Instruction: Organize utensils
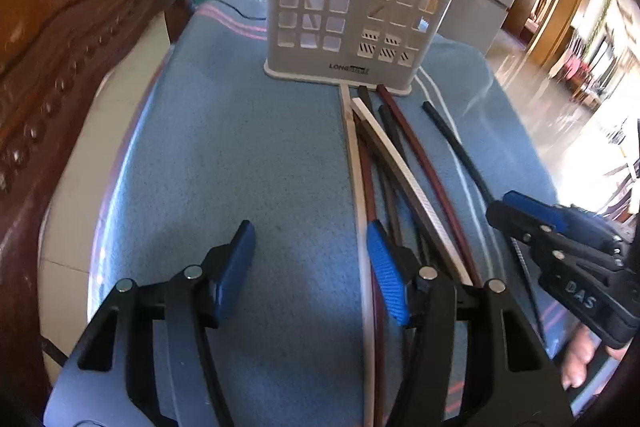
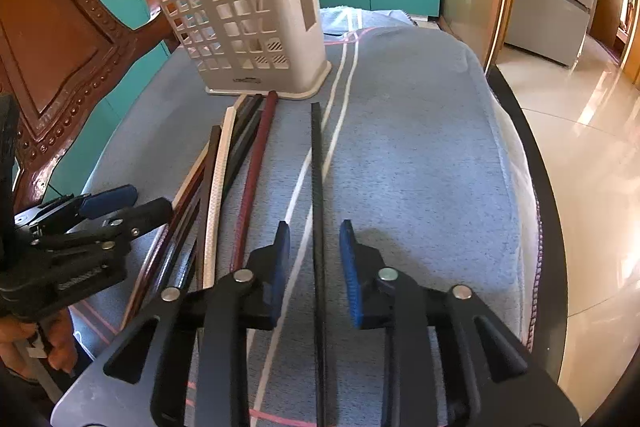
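**The black chopstick lies right between your right gripper's fingers**

Look at the right wrist view. One black chopstick [image 2: 317,187] lies by itself on the blue cloth [image 2: 420,167] that covers the bench. It is long and thin, and it points straight away from you, toward 12 o'clock. Your right gripper [image 2: 314,239] is spread open, with one blue pad on each side of the stick. The stick runs through the gap, a little nearer the right pad. The pads do not look like they touch it yet. They seem to hang a bit above the cloth, but it is hard to be sure.

Your right gripper is the nearer one to this stick. I think the next move is to go down and squeeze across it.

The white holder [image 2: 256,27] stands up at 11 o'clock from your right gripper, just past the far tip of the stick. That is where the stick most likely goes.

The other chopsticks [image 1: 384,155] lie in a loose bunch, also pointing toward the holder. In the left wrist view they sit at 1 o'clock. Your left gripper [image 1: 312,247] is spread wide and holds nothing. Its right pad is over the edge of the bunch.

Watch the white stripes on the cloth. They run close beside the black stick and can fool your eye.
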